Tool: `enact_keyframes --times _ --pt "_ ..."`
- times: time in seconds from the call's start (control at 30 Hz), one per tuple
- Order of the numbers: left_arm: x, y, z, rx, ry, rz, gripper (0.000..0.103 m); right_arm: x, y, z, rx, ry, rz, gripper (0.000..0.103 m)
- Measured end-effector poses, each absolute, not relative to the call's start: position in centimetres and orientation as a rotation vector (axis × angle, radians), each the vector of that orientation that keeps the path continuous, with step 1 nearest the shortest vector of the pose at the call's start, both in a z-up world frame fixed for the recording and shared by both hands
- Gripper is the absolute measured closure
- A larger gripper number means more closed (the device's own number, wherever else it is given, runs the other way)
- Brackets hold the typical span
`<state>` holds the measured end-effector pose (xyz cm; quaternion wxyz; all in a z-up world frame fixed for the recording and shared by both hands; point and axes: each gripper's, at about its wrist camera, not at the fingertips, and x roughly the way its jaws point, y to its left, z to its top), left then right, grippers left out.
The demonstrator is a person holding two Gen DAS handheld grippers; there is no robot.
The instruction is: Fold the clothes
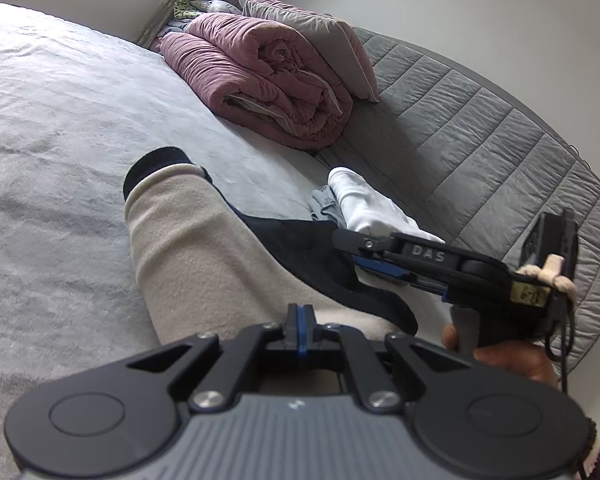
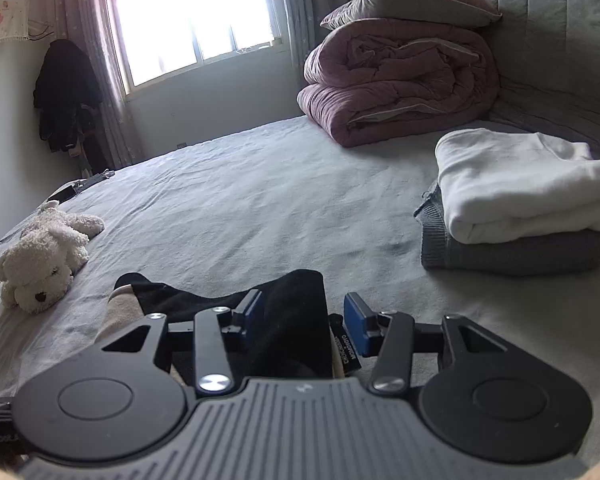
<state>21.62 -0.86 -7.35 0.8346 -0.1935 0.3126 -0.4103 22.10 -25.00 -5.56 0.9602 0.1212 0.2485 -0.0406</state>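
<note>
Beige-and-black fleece (image 1: 204,248) lies near the bed's (image 1: 60,120) edge by us; left gripper (image 1: 299,330) pinches its hem, right gripper (image 2: 304,320) spread around black cloth. We'd keep both edges level.

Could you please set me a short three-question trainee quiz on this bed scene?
1. True or false: the white folded garment lies on the grey knit garment.
2. What sits between the fingers of the right hand-held gripper? A) black fabric B) a plush dog C) a pillow
3. Which hand-held gripper is shut?

Key: 1 true; 2 A; 3 the left hand-held gripper.
</note>
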Motion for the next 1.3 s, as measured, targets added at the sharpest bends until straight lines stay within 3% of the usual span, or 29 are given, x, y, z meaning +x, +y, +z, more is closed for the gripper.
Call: enact_keyframes --times 0.07,0.13,0.2,0.4,0.73,0.93,1.23,1.27,1.3 --pt "21.6 -0.9 -7.4 -0.412 0.663 -0.870 0.101 23.4 -25.5 -6.1 0.247 0.524 -0.075 0.085" --pt "21.7 -0.9 -7.4 -0.418 0.667 -0.872 0.101 24.3 -25.8 -6.6 0.243 0.533 -0.070 0.087" --pt "21.7 -0.9 -7.5 -0.421 0.670 -0.874 0.101 24.2 -25.4 -6.5 0.199 0.501 -0.076 0.098" --pt "21.7 -0.9 -7.6 -0.422 0.667 -0.875 0.101 24.9 -25.7 -7.8 0.172 0.501 -0.083 0.098" --pt "21.7 -0.9 -7.5 -0.422 0.659 -0.876 0.101 22.4 -23.1 -3.0 0.132 0.443 0.044 0.082" --pt "21.8 -0.8 -7.7 -0.426 0.664 -0.894 0.101 24.8 -19.3 -2.7 0.105 0.608 0.420 0.082" --pt "21.8 -0.9 -8.0 -0.424 0.671 -0.892 0.101 29.4 -16.4 -5.2 0.031 0.719 0.426 0.083" --pt "21.8 -0.9 -8.0 -0.422 0.671 -0.892 0.101 30.0 -16.2 -5.3 0.022 0.724 0.416 0.091" --pt "21.8 -0.9 -8.0 -0.421 0.670 -0.890 0.101 30.6 -16.0 -5.5 0.013 0.730 0.409 0.093"
